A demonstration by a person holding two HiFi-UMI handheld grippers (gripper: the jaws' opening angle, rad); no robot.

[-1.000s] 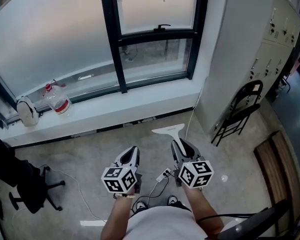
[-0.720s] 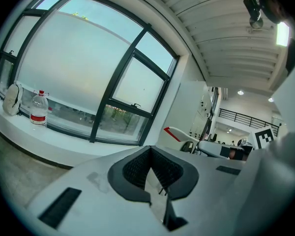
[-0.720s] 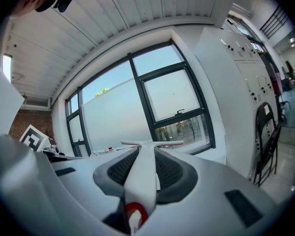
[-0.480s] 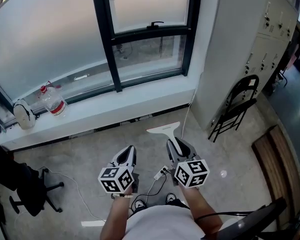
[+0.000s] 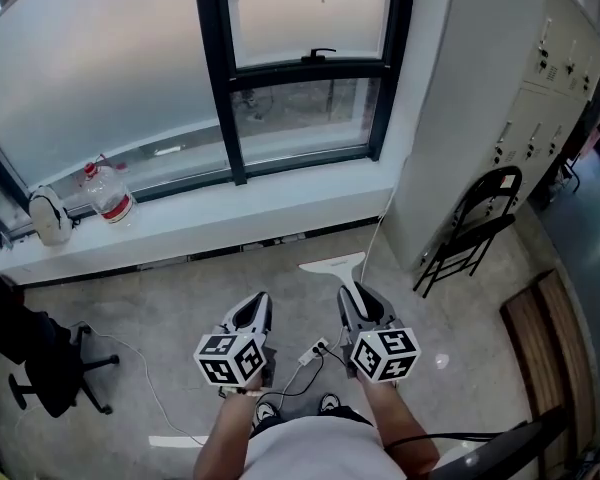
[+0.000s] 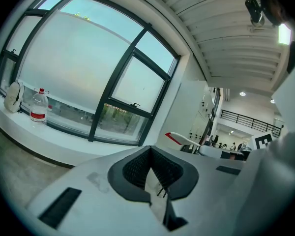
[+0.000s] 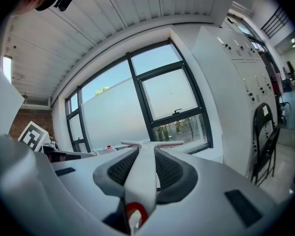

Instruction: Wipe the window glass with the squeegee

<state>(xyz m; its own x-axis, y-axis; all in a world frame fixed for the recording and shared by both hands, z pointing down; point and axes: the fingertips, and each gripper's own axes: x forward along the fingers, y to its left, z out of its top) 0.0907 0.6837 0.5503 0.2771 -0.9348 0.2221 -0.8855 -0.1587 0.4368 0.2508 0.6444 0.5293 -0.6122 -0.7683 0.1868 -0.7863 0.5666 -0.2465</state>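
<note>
1. The right gripper is clamping the squeegee by its handle, with the blade pointing far, toward the glass.
2. The left gripper is hanging just left of it, jaws together on nothing.
3. The squeegee is hovering low over the floor, well short of the glass. Lifting it, laying the blade flat at the top and pulling down evenly looks best.

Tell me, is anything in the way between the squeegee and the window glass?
Nothing visible does. The right gripper holds the squeegee short of the window glass; the water bottle stands on the sill, far to the left.
</note>
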